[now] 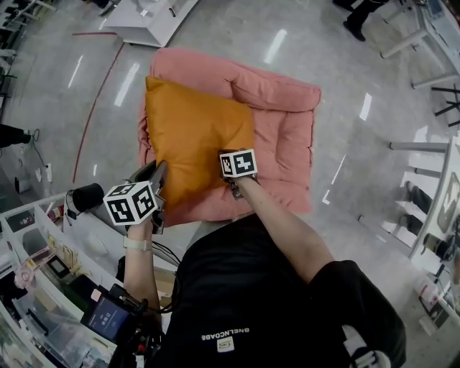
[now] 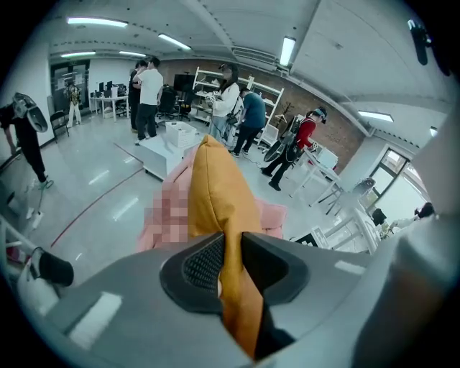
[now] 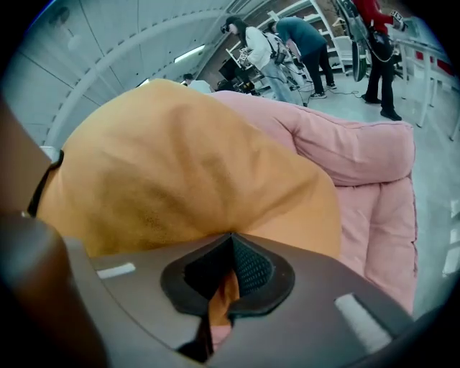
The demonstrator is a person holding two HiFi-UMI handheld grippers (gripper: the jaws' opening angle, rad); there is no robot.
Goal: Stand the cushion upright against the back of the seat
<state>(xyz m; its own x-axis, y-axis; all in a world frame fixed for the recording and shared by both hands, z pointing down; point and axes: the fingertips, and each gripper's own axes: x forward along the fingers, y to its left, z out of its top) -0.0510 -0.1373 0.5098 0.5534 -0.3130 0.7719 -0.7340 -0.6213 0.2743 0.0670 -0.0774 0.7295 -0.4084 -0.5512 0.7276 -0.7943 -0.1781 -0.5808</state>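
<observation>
An orange cushion (image 1: 194,136) lies tilted on a pink padded floor seat (image 1: 287,151), whose backrest roll (image 1: 277,88) is on the far side. My left gripper (image 1: 159,174) is shut on the cushion's near left edge. In the left gripper view the orange fabric (image 2: 219,194) is pinched between the pads of this gripper (image 2: 231,248) and rises edge-on ahead. My right gripper (image 1: 233,188) is shut on the cushion's near right corner. In the right gripper view a fold of cushion (image 3: 187,165) sits in this gripper (image 3: 231,269), with the pink seat (image 3: 374,187) to the right.
A white low platform (image 1: 154,18) stands beyond the seat. Metal shelving (image 1: 431,208) lines the right side. A cluttered cart (image 1: 43,287) is at my near left. Several people (image 2: 147,90) stand far off across the glossy grey floor.
</observation>
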